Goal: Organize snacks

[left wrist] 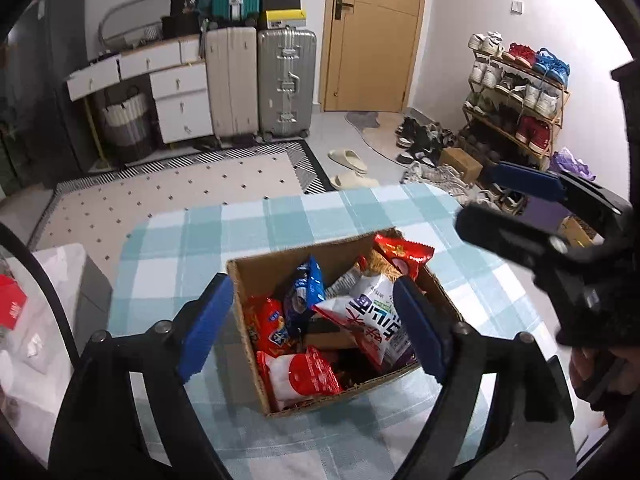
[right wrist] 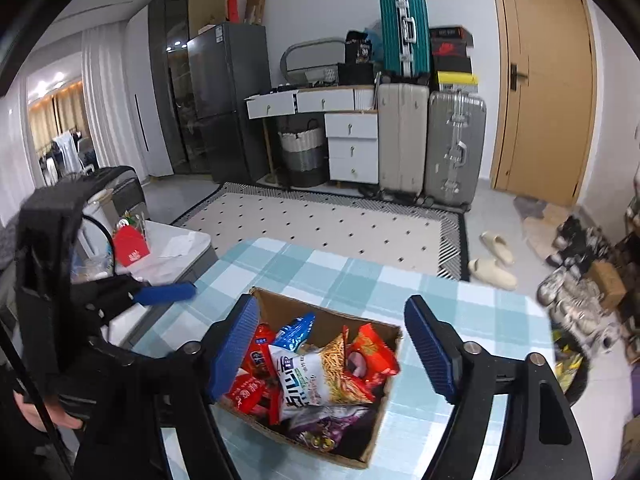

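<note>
Both views are evenly lit by soft, cool indoor light, apparently from overhead; shadows are weak. In the right wrist view, warm lamps (right wrist: 52, 80) glow in the far room, and small highlights glare on the dark glass cabinet (right wrist: 176, 80). Fisheye distortion bends the door (left wrist: 372, 36) and walls, and a black vignette fills every corner. The centre is sharp: the snack packets (left wrist: 372, 312) read clearly. The shoes (right wrist: 576, 280) at the right edge are smeared, and the opposite gripper (left wrist: 516, 196) shows motion blur.

Snack packets (left wrist: 320, 320) lie in a cardboard box (left wrist: 280, 264) on the counter (left wrist: 200, 240); a rug (left wrist: 180, 184) lies behind, suitcases (left wrist: 286, 84) beyond it.
</note>
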`<state>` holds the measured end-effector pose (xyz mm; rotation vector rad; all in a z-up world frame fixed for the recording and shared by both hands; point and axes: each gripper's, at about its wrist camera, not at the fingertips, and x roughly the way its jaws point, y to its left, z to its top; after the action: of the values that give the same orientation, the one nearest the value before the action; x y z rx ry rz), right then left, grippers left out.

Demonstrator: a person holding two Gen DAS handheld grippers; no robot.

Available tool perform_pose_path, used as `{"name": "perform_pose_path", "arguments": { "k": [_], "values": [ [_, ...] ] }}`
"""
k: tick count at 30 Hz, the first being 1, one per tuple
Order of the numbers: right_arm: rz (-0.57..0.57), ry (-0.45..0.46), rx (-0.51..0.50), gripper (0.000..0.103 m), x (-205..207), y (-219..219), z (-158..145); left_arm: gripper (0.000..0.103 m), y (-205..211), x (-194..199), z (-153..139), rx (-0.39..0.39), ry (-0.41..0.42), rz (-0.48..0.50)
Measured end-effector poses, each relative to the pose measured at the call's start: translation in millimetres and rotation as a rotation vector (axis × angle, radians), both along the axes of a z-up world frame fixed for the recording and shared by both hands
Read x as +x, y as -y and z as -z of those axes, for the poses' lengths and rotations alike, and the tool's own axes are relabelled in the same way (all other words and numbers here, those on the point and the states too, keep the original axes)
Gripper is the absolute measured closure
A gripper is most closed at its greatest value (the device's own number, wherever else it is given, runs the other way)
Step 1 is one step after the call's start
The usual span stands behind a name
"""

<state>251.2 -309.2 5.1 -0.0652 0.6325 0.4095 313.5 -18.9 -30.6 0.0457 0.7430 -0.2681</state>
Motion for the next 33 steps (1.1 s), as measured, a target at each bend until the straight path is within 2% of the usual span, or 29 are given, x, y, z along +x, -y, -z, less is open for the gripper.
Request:
{"name": "perform_pose_path", "arguments": {
  "k": [6,8,10,12,15,21,23,25,29,33],
  "values": [
    [-0.006,0.042,0.015,0.018,-28.3,7.2,-20.9,0.022,-1.9,-30.3,-30.4,0.017,0.06,-0.026],
    [0.0,0.063,0.017,0.017,-39.7,10.8,-28.4,0.022,-3.2,-44.9,-40.2,0.051,0.098,-0.065],
    [0.009,0.083,0.022,0.014,-49.4,15.6,-34.6,0.022,-5.0,-56.7,-47.6,0.073,0.114,-0.092],
    [0.021,0.107,0.034,0.006,-62.0,22.6,-40.3,0.021,-6.7,-71.4,-53.7,0.071,0.136,-0.092],
    [0.03,0.147,0.061,0.006,-82.4,33.8,-46.7,0.018,-10.7,-92.8,-60.7,0.084,0.183,-0.117],
    [0.036,0.203,0.122,0.004,-124.1,60.1,-46.0,0.016,-20.6,-138.6,-72.4,0.055,0.218,-0.119],
    [0.041,0.224,0.135,0.002,-138.3,68.3,-45.4,0.01,-26.9,-153.0,-77.8,0.032,0.24,-0.132],
    [0.046,0.253,0.139,0.001,-154.0,75.5,-43.4,0.0,-31.1,-166.8,-79.1,0.026,0.269,-0.148],
    [0.054,0.288,0.145,0.001,-181.4,85.9,-33.3,0.0,-35.8,-194.7,-71.3,0.066,0.347,-0.183],
    [0.061,0.287,0.16,0.001,-200.2,93.3,-11.9,0.0,-46.6,-219.8,-48.4,0.045,0.411,-0.225]
  ]
}}
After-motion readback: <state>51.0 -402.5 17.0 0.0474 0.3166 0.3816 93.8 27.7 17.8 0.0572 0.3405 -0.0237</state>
